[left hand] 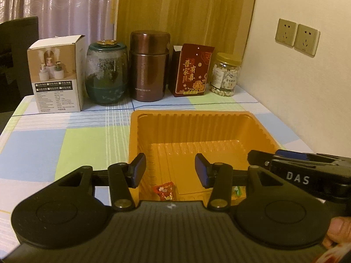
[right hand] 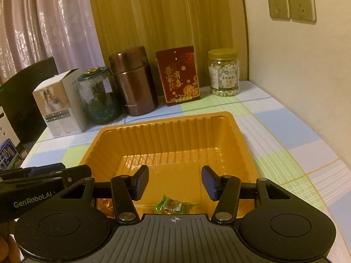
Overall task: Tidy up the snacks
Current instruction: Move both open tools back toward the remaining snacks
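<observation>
Step, as judged: both candies dropped in orange plastic tray (right hand: 241, 144); next move calls for fetching more snacks from outside tray, none in view on counter (left hand: 65, 140); left hand-held gripper (left hand: 170, 169) spread, empty, red-wrapped candy (left hand: 165, 191) just below; right hand-held gripper (right hand: 174, 180) spread, empty, green-wrapped candy (right hand: 171, 206) beneath.

The right gripper (right hand: 174, 182) hangs over the near end of the orange tray (right hand: 166, 131), jaws parted with nothing between them. Just below the gap, a green-wrapped candy (right hand: 172, 206) lies on the tray floor. A red candy (right hand: 105, 205) shows behind the left finger. The left gripper (right hand: 50, 173) juts in at the left, beside that finger.
</observation>
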Tool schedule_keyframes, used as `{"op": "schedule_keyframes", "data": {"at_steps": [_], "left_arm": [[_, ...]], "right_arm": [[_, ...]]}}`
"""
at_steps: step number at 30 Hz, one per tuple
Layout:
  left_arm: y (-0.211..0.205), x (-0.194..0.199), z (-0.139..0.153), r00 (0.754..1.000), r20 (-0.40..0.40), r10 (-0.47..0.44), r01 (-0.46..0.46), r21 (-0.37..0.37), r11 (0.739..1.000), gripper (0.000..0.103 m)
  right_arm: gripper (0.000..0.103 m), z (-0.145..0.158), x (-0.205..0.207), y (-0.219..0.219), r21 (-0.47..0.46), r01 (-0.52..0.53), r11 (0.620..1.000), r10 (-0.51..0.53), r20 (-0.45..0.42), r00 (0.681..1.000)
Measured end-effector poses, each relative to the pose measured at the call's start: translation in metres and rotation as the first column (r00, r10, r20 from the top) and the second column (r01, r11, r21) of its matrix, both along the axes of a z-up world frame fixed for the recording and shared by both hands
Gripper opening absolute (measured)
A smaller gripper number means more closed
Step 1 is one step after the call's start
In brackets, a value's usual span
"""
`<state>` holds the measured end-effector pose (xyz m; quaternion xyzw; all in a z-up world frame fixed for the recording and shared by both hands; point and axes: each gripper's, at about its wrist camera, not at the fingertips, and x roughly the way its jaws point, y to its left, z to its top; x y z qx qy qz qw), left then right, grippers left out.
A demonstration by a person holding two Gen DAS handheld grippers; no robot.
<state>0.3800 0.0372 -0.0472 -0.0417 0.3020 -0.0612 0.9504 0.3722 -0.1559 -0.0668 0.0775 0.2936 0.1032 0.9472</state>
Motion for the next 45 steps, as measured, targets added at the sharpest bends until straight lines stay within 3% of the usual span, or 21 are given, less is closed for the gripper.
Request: {"op": "schedule_keyframes", "data": {"at_steps": [6,20,33,36,42,45], "left_arm": [[0.003,-0.029,0.010,1.000,0.014,0.015,-0.014,-0.013,1.000,0.045],[0.009,-0.134,0.031,0.998,0.013,0.065,-0.063,-0.086,0.994,0.045],[0.015,-0.237,-0.008,0.979,-0.130,0.159,-0.173,-0.105,0.979,0.052],[0.013,-0.249,-0.021,0.977,-0.158,0.144,-0.159,-0.089,0.983,0.055],[0.007,-0.248,-0.034,0.984,-0.162,0.081,-0.091,-0.058,0.994,0.072],[0.004,-0.239,-0.040,0.986,-0.164,0.034,-0.039,-0.029,0.999,0.072]], "right_arm": [[0.054,0.012,-0.022,-0.005,-0.015,0.008,1.000,-0.007,0.061,0.998],[0.054,0.023,-0.110,-0.033,-0.025,0.009,1.000,-0.007,0.075,0.997],[0.054,-0.008,-0.203,-0.041,-0.059,-0.045,0.997,0.045,-0.005,0.999],[0.054,-0.019,-0.213,-0.042,-0.082,-0.063,0.995,0.060,-0.033,0.998],[0.054,-0.027,-0.217,-0.045,-0.075,-0.075,0.994,0.071,-0.051,0.996],[0.054,-0.029,-0.215,-0.045,-0.073,-0.076,0.994,0.071,-0.059,0.996]]}}
